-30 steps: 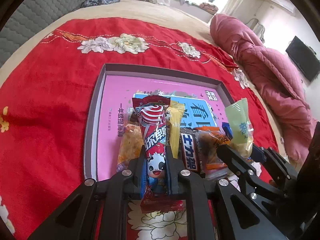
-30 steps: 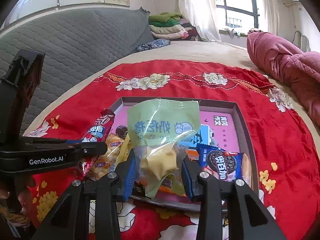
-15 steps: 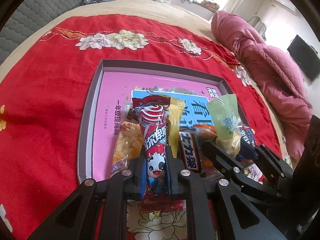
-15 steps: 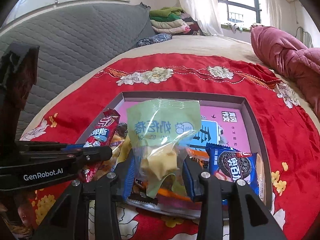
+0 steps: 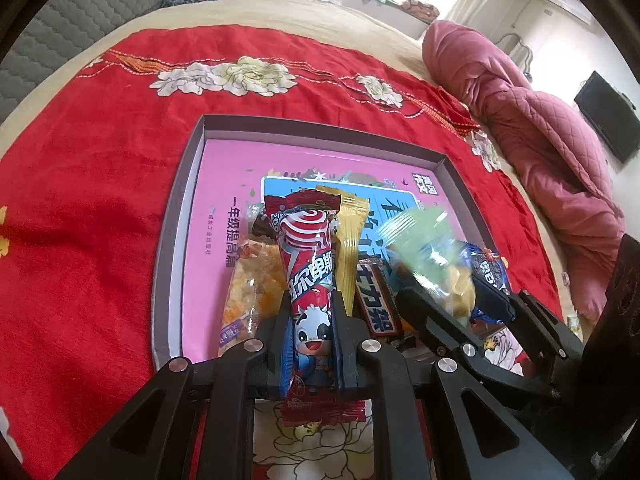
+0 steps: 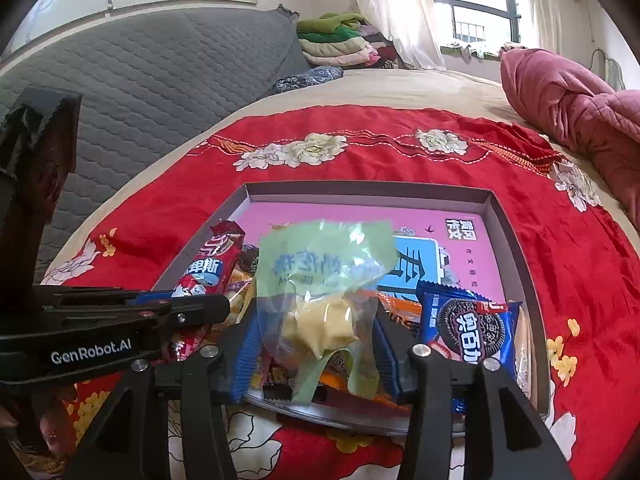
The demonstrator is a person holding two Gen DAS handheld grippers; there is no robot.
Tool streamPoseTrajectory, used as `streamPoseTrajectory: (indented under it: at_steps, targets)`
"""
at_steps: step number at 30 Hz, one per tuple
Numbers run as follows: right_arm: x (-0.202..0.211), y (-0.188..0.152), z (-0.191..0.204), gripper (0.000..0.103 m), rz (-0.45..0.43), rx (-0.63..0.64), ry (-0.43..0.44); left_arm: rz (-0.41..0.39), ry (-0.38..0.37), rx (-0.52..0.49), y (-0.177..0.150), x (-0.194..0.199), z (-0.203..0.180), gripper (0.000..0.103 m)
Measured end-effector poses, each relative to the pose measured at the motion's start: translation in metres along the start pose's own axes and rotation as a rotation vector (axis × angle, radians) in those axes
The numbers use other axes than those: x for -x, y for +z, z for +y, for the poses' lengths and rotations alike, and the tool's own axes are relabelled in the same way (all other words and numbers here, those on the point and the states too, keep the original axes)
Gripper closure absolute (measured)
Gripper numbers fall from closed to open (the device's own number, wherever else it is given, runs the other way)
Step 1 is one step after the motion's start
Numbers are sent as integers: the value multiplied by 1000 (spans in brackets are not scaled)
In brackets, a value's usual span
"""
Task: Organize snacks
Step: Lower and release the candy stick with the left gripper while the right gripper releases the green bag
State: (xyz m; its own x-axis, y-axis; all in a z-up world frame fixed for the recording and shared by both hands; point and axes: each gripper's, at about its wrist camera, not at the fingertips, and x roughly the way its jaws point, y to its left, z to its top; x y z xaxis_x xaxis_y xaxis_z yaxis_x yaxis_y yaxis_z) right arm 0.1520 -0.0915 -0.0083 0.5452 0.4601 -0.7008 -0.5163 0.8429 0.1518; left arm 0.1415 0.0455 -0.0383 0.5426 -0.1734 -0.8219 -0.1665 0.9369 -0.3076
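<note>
My left gripper (image 5: 312, 312) is shut on a long red candy packet (image 5: 308, 264) with a cartoon cow, held over the near end of the grey-rimmed tray (image 5: 320, 128). The right gripper (image 6: 316, 340) hangs over the tray's near right part. Its jaws are opening around a green-topped clear bag (image 6: 320, 272) with a yellow piece inside; the bag is blurred and slack between the blue pads (image 6: 246, 344). In the tray below lie an Oreo pack (image 6: 468, 328), a Snickers-style bar (image 5: 374, 300), a yellow packet (image 5: 350, 236) and an orange snack bag (image 5: 248, 280).
The tray (image 6: 360, 188) has a pink printed bottom and sits on a red flowered blanket (image 5: 80, 200) on a bed. A pink quilt (image 5: 540, 128) lies to the right. A grey padded headboard (image 6: 140, 80) and folded clothes (image 6: 336, 40) are behind.
The right jaws have spread wider and the green bag has gone slack and blurred between them, lower over the tray. My left gripper keeps its hold on the red packet unmoved.
</note>
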Motion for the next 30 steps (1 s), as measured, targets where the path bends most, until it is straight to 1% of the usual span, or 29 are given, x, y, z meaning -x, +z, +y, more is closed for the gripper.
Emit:
streamPoseTrajectory:
  at_steps: [8,10,12,15,17,21,24,26,30]
  targets:
    - [3,-3,0,49,-7,-4,-3,-3,-9,8,1,1,2,87]
    - [4,-3,0,45,-11,-2,-10,-4,-12,8,0,2,2,87]
    - [7,-2,-1,43,-19,-14,-2,-3,-14,9,0,2,2,87]
    - [8,-1,-6,36,-24,-46,8,0,-19,10,0,2,2,87]
    - [9,-1,-7,35,-28,-42,-2,1,-21,14,0,2,2,87]
    - [12,-2,-7,35,-37,-50,14,4,-26,18,0,2,3,85]
    - [17,-2,-9,27,-58,-69,39,3,-28,23,-1,2,3,83]
    - [18,0,-11,26,-65,-83,48,2,-33,27,0,3,3,82]
    - [18,-1,-13,26,-65,-91,41,2,-34,27,0,3,3,82]
